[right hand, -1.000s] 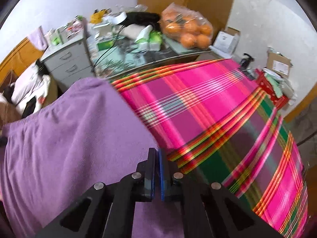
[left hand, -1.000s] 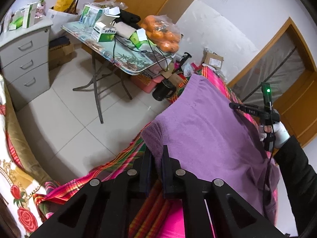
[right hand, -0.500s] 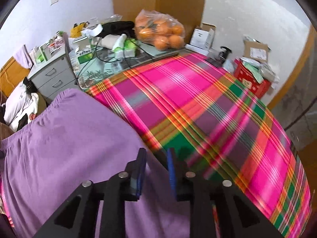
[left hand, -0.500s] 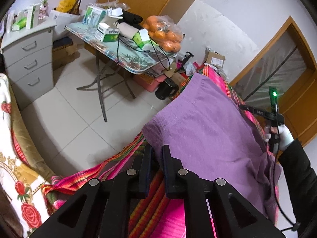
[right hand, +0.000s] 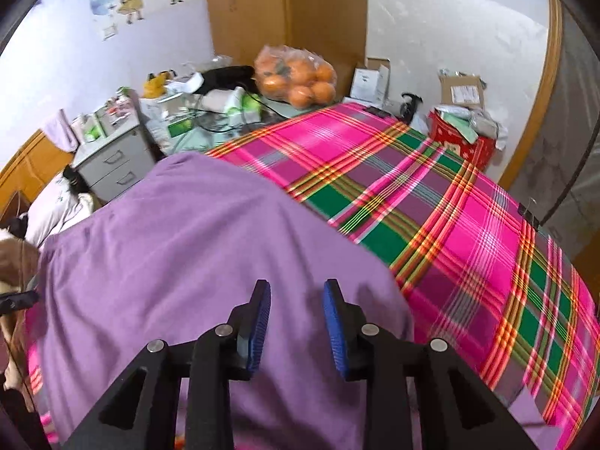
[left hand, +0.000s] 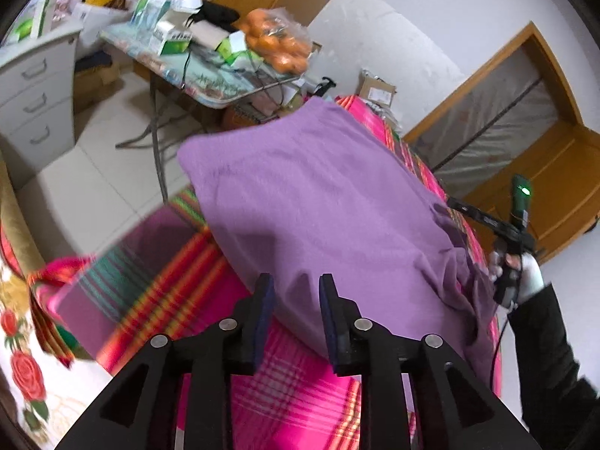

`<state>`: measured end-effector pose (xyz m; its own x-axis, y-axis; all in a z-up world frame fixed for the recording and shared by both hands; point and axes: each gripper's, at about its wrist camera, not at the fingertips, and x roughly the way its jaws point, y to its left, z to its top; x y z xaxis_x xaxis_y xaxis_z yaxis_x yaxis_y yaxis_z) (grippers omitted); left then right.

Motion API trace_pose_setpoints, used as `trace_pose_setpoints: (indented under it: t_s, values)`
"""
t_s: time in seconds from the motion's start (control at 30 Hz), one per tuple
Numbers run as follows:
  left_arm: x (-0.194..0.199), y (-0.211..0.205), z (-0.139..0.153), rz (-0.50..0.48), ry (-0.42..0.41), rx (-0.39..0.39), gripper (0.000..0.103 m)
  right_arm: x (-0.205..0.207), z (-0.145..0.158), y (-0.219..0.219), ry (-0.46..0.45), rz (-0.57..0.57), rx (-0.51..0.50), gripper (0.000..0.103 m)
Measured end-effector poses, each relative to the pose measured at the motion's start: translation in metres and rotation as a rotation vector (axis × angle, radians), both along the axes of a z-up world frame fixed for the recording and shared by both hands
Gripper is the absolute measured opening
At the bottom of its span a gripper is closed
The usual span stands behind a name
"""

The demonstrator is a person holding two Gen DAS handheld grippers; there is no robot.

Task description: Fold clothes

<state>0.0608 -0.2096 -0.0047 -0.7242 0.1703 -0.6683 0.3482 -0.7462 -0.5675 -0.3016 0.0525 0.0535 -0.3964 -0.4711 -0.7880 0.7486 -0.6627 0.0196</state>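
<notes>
A purple garment lies folded flat on a table covered with a pink, green and orange plaid cloth. My left gripper is open and empty, just above the garment's near edge. In the right wrist view the same garment fills the lower left and the plaid cloth the right. My right gripper is open and empty over the garment's near corner. The right gripper and its gloved hand also show in the left wrist view at the garment's far side.
A cluttered folding table with boxes, cables and a bag of oranges stands beyond the cloth. A grey drawer cabinet is at left. A red box and cartons sit by the wall. A wooden door frame is at right.
Both grippers have opened and let go of the purple garment, which now lies flat on the plaid cloth. Both have pulled back a little from its edge.
</notes>
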Motion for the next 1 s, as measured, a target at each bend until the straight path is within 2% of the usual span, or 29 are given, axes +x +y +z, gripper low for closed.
trace_pose_setpoints:
  t_s: [0.13, 0.3, 0.53, 0.57, 0.6, 0.63, 0.67, 0.73, 1.0]
  values:
    - [0.004, 0.011, -0.007, 0.015, -0.027, 0.038, 0.032, 0.015, 0.002, 0.013, 0.014, -0.003, 0.0, 0.033]
    - [0.01, 0.029, -0.006, 0.034, -0.018, 0.035, 0.04, 0.022, 0.0, 0.026, -0.003, -0.017, -0.025, 0.033]
    - [0.006, 0.037, -0.002, 0.064, -0.021, -0.015, 0.041, 0.055, 0.003, 0.025, -0.004, 0.052, -0.076, 0.034]
    - [0.005, 0.036, -0.003, 0.07, -0.023, -0.013, 0.039, 0.06, 0.002, 0.023, -0.006, 0.063, -0.08, 0.034]
    - [0.003, 0.035, -0.003, 0.077, -0.025, -0.011, 0.03, 0.064, 0.001, 0.022, -0.008, 0.072, -0.081, 0.034]
    - [0.002, 0.033, -0.004, 0.083, -0.039, -0.008, 0.019, 0.068, 0.001, 0.021, -0.008, 0.079, -0.081, 0.034]
    - [0.0, 0.031, -0.008, 0.08, -0.054, 0.012, 0.001, 0.072, 0.001, 0.02, -0.008, 0.086, -0.08, 0.034]
    - [0.003, 0.026, -0.01, 0.09, -0.052, 0.034, 0.002, 0.08, 0.001, 0.02, -0.007, 0.094, -0.084, 0.034]
    - [0.027, 0.011, -0.009, 0.135, -0.058, 0.004, 0.0, 0.11, 0.015, 0.029, -0.004, 0.117, -0.141, 0.034]
